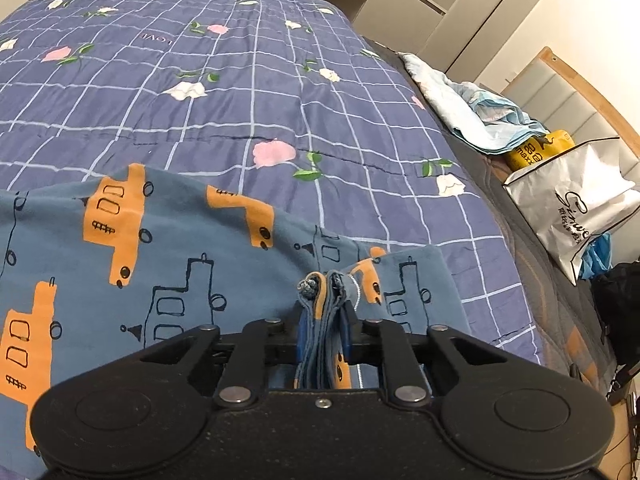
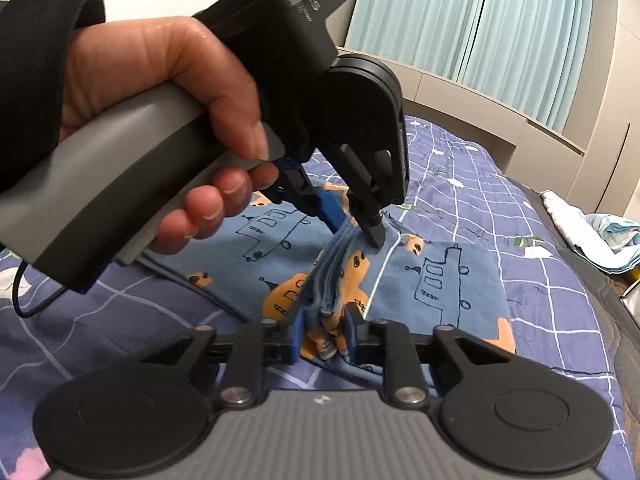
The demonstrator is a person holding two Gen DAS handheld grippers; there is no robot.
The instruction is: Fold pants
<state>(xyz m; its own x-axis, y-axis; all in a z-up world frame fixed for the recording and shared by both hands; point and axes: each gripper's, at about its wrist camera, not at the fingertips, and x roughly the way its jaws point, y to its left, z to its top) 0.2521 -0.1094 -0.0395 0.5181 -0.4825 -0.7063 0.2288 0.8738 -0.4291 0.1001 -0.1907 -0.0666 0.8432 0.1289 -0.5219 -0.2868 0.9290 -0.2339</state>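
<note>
Left claw (image 1: 323, 322) pinching a bunched stack of pants (image 1: 168, 264) fabric, blue pads tight against both sides of the folds, several layered edges sticking up between them. Right claw (image 2: 323, 330) likewise clamped on a gathered wad of the same pants (image 2: 432, 280), blue and orange cloth squeezed between its blue pads. Both grips close together on one ridge of fabric running from the near claw up to the far one in the right wrist view, where the left claw (image 2: 354, 224) comes down from the upper left and bites the far end of that ridge.

Pants lying on the bed, spread across a purple checked quilt (image 1: 248, 80) with pink and white flowers. Blue cloth printed with orange trucks and outlined trucks; wide flat part stretching left in the left wrist view, a smaller flap lying right of the claw. Thin white line of piping visible along one seam near the pinched ridge.

Left hand (image 2: 160, 92) wrapped around a grey handle, dark sleeve at the wrist, thin black cable trailing onto the quilt at the left.

Far right on the bed edge: crumpled pale blue cloth (image 1: 476, 112), a yellow package (image 1: 536, 152), a white paper bag (image 1: 580, 204). Pale green curtains (image 2: 472, 20) on the far wall.
</note>
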